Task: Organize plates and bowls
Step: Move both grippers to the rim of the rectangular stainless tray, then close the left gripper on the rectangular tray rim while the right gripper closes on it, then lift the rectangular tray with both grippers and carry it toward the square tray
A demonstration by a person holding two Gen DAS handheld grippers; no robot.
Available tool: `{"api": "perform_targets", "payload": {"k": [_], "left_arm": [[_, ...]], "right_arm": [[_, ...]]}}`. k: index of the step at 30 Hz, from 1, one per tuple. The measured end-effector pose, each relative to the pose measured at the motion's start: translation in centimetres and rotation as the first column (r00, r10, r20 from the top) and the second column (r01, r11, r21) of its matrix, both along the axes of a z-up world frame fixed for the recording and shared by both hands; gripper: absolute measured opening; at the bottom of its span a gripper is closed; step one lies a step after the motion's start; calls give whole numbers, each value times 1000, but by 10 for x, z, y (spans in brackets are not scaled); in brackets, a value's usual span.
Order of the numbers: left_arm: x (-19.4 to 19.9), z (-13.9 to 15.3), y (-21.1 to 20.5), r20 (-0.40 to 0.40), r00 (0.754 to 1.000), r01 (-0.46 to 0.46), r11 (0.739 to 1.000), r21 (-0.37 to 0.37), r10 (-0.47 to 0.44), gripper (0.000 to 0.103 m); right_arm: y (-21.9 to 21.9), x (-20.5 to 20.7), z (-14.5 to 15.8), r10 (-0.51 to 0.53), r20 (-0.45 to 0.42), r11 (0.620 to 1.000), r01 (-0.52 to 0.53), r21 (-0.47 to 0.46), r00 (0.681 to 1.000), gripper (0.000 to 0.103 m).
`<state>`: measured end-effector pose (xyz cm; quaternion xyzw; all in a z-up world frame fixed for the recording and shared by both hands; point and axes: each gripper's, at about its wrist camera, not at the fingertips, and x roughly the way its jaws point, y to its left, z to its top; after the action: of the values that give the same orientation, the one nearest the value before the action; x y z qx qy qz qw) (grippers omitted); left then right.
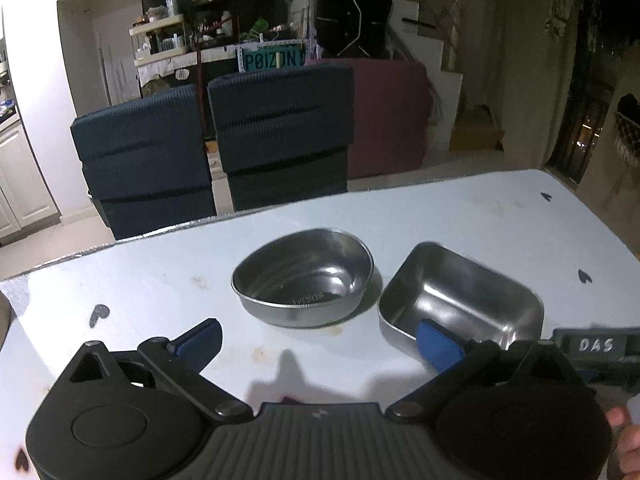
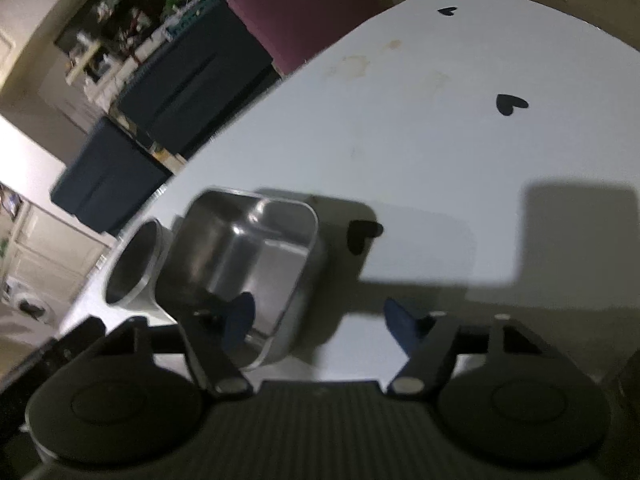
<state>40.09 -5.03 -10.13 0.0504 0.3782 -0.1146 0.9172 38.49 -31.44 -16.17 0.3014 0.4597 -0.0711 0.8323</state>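
Left gripper (image 1: 320,342) hangs over the pale table (image 1: 460,208), jaws spread wide, nothing between the blue pads. Round steel bowl (image 1: 303,278) sits upright on the table just ahead of this claw, roughly centred between the fingers. Rectangular steel bowl (image 1: 460,300) sits ahead and to the right, close beside the round one but not touching it; the right pad overlaps its near rim in view, contact unclear. A piece of the other tool, labelled DAS, shows at the right edge, with fingertips of a hand (image 1: 624,440) at the lower right.

Right gripper (image 2: 320,322) is tilted and its view is blurred. Jaws partly open, nothing clamped. Its left pad sits inside the rectangular steel bowl (image 2: 248,256), the right pad outside over bare table (image 2: 440,152), so the bowl's near wall lies between the fingers; pads do not appear to press it. Round steel bowl (image 2: 134,268) lies to the left of this claw, just beside the rectangular one. Black heart marks (image 2: 510,104) dot the table ahead. Dark blue chairs (image 1: 212,140) stand beyond the far edge.
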Motion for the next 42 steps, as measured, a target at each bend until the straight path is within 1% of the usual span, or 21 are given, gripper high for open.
{"api": "perform_targets", "payload": {"k": [4,5,7,8,9,10,11,12,13,14,15,16,20,22,23,26,27,28,29,34,42], "left_arm": [[1,-4,0,-19,1000,-3,1000,-16,2,100],[0,-4,-1,-23,1000,-1,1000,-29,0,98],[0,-6,-2,-45,999,11,998,-69,-14,93],[1,-8,-2,-63,998,16,996,-91,-22,88],[1,-9,-3,-80,996,17,994,-108,-26,82],[2,-12,-4,-97,995,15,992,-124,-27,79],[3,-14,-5,-111,993,11,990,-138,-27,72],[3,-17,-6,-129,991,5,988,-154,-26,65],[4,-19,-7,-143,989,1,986,-168,-26,62],[4,-22,-7,-159,987,-5,983,-182,-24,58],[5,-24,-8,-170,985,-11,981,-192,-22,55],[5,-26,-8,-179,984,-15,980,-200,-21,53],[6,-29,-10,-199,980,-23,974,-226,-24,43],[7,-31,-10,-214,977,-25,970,-242,-28,34],[8,-32,-12,-222,975,-25,969,-245,-31,26],[7,-35,-17,-246,968,-15,969,-248,-48,17],[6,-34,-18,-248,967,-8,969,-247,-55,12],[5,-33,-20,-247,967,-1,969,-248,-62,9],[4,-33,-21,-245,967,5,968,-251,-68,8],[-2,-26,-23,-228,971,16,971,-239,-72,8],[-20,-3,-27,-181,980,32,964,-264,-83,7]], "right_arm": [[-6,-3,-2,11,2,1000,-11,-20,1000,67],[-9,-3,-1,11,5,1000,-11,-24,1000,66],[-13,-5,-2,19,11,999,-19,-27,1000,60],[-16,-6,-1,25,16,999,-24,-23,1000,58],[-17,-6,-1,31,21,999,-30,-20,999,53],[-18,-7,-1,41,28,999,-40,-21,999,47],[-18,-8,1,56,37,998,-55,-26,998,44],[-17,-9,3,74,45,997,-73,-32,996,38],[-17,-9,4,93,52,995,-91,-40,994,32],[-16,-10,6,105,57,994,-103,-43,993,29],[-15,-10,6,119,59,992,-116,-42,991,23],[-13,-5,5,130,58,991,-127,-42,990,19],[-9,-1,8,184,71,981,-179,-73,980,13],[-9,2,8,211,77,974,-203,-104,974,10],[-9,2,9,221,78,971,-211,-115,972,9],[-11,2,10,237,78,966,-226,-126,968,8],[-11,2,9,242,74,964,-232,-129,967,7],[-11,2,9,247,73,963,-236,-131,966,7],[-11,2,9,251,72,961,-240,-134,965,6],[-7,-2,12,269,62,952,-255,-168,961,6],[-13,-18,31,287,116,947,-263,-186,951,6]]}}
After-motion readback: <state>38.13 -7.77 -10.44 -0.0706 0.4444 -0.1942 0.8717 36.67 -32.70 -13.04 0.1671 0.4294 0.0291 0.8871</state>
